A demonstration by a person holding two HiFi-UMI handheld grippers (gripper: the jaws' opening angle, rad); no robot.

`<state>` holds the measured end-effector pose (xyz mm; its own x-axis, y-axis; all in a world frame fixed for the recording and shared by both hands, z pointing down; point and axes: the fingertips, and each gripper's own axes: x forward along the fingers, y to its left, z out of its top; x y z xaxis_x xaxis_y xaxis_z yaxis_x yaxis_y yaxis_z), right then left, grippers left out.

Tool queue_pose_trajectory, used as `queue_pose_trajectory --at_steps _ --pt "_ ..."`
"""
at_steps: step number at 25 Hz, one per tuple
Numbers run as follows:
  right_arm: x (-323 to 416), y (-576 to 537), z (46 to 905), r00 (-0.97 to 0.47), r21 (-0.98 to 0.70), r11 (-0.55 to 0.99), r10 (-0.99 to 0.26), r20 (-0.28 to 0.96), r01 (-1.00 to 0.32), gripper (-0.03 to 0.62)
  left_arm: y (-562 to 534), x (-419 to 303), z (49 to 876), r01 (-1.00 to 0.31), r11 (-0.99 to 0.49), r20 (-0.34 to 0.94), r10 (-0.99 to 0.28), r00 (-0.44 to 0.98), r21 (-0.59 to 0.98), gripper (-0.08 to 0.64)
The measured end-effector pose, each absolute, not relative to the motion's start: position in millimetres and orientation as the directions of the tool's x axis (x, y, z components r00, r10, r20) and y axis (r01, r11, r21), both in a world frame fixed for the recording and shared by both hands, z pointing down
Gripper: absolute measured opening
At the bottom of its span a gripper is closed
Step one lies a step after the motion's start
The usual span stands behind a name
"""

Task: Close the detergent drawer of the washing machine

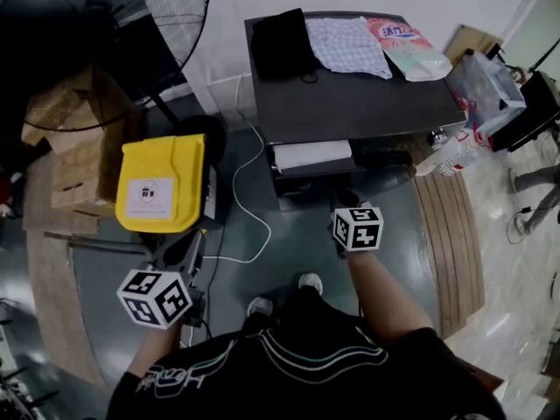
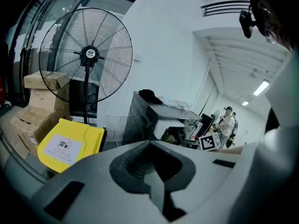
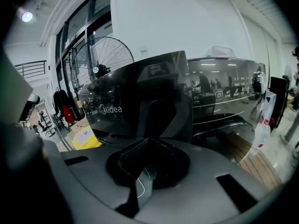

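Approach step. White plastic detergent drawer (image 1: 311, 155) is seen pulled out of dark grey washing machine (image 1: 367, 103). Right tool (image 3: 148, 140) and left tool (image 2: 150, 143) are held closed and empty before the machine. A forward push on the drawer is required.

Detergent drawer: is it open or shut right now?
Open. In the head view the white drawer juts out from the washer front.

COLOURS, BY GRIPPER

Left gripper (image 2: 150, 171): pale grey body, black pads. Its marker cube (image 1: 156, 297) has black-and-white squares. Ahead-left of it: yellow bin (image 1: 162, 182), white label.

Right gripper (image 3: 144, 171): same grey and black. Ahead: washing machine (image 1: 350, 103), glossy black; detergent drawer (image 1: 312, 155), white. Beyond, on top: black cloth (image 1: 284, 42), blue-white checked cloth (image 1: 350, 46), pink-and-white pouch (image 1: 404, 46).
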<state>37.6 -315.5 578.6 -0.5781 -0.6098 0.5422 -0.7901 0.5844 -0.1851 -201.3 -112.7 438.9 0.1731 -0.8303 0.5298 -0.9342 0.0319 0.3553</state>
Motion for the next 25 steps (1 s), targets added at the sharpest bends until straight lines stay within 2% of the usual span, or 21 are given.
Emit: queue_pose_trajectory --at_steps 25 --pt "13.4 -361.6 581.1 -0.609 -0.207 0.608 -0.585 0.536 -0.767 0.026 -113.8 -172.4 488.6 -0.888 0.172 0.528 -0.844 0.09 0.426 0.023"
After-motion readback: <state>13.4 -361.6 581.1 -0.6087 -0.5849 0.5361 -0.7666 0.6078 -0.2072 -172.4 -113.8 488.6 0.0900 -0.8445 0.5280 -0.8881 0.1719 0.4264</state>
